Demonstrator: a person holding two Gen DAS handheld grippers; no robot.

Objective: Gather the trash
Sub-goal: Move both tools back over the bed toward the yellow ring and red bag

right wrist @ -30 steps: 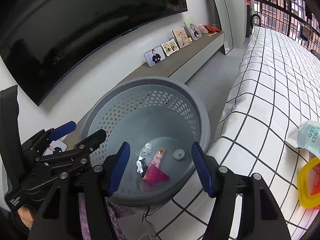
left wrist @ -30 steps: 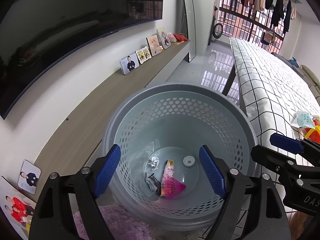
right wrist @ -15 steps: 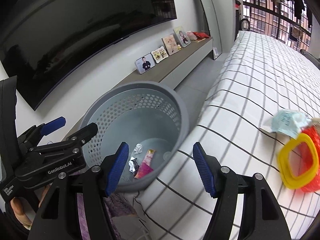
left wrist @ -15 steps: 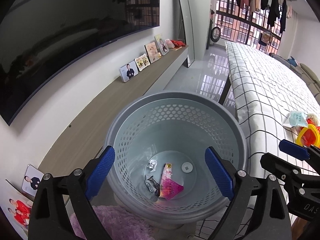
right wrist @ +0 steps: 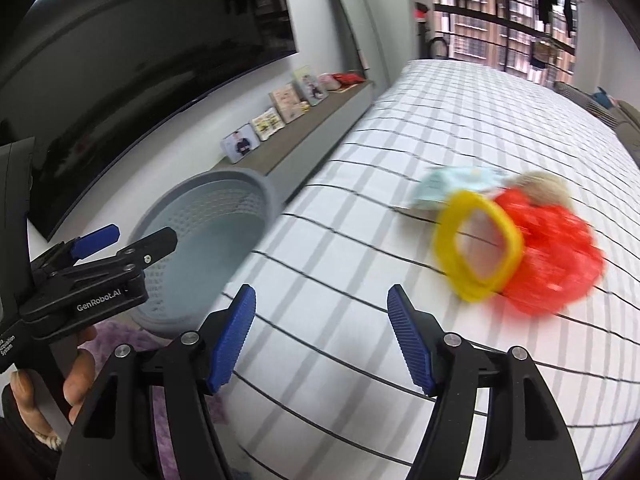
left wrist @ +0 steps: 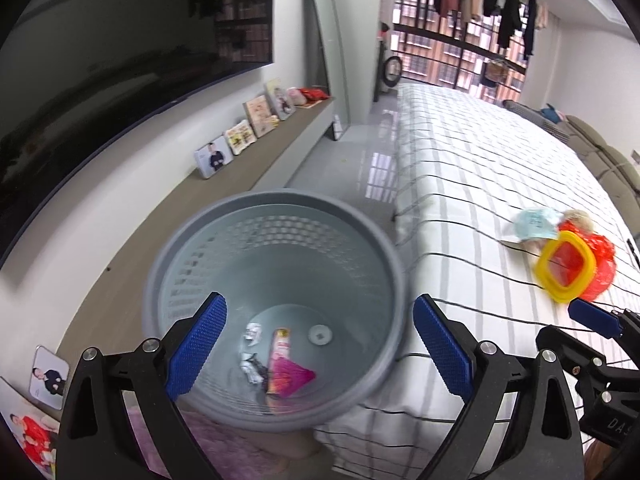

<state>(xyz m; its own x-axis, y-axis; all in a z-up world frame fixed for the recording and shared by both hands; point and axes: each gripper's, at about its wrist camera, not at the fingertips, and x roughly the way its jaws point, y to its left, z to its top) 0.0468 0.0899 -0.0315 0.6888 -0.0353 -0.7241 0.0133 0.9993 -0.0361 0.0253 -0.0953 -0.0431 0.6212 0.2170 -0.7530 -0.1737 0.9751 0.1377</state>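
Right gripper [right wrist: 322, 340] swung from grey perforated plastic basket [right wrist: 208, 216] to checked bed [right wrist: 360, 340], jaws just widening, empty; left gripper [left wrist: 320, 344] wide, empty, over three scraps.

White wall with dark TV [left wrist: 120, 72] at 10 o'clock; barred window [left wrist: 452, 56] at 12; checked bed [left wrist: 480, 184] at 3.
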